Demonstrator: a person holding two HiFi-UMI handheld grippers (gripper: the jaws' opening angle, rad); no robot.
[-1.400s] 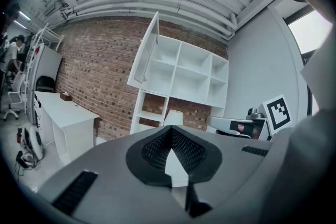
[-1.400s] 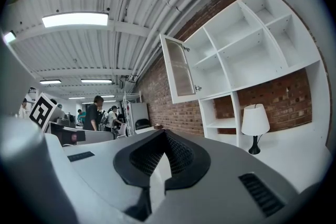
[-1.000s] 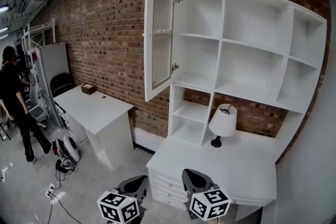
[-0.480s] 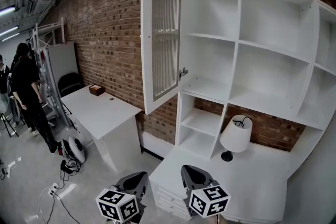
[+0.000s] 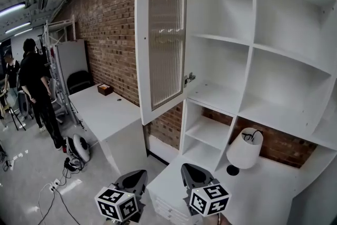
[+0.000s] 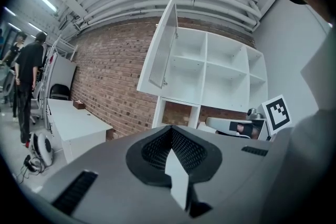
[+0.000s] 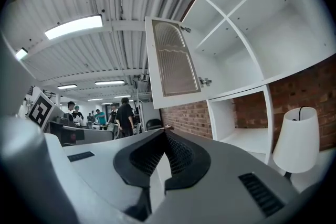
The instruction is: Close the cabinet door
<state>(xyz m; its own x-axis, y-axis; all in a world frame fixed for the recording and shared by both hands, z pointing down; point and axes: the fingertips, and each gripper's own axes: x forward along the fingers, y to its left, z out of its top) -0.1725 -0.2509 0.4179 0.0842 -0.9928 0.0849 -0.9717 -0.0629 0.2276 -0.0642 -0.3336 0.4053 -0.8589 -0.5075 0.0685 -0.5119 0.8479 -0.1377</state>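
The white cabinet door [image 5: 163,39] with a ribbed glass panel stands swung wide open at the left end of the white shelf unit [image 5: 253,60], hanging on two hinges. It also shows in the left gripper view [image 6: 160,47] and the right gripper view [image 7: 176,60]. Both grippers sit low at the bottom of the head view, well below and short of the door. My left gripper [image 5: 134,179] [image 6: 170,128] is shut with nothing in it. My right gripper [image 5: 195,174] [image 7: 165,131] is shut and empty too. Neither touches the door.
A white lamp [image 5: 245,150] stands on the white desk top [image 5: 174,187] below the shelves, with drawers at its front. A white table [image 5: 105,108] with a small brown box [image 5: 105,89] stands along the brick wall at left. People [image 5: 37,87] stand by a rack far left.
Both grippers and the view have come closer to the cabinet; the door and shelves loom larger and higher. The door stands at the same open angle.
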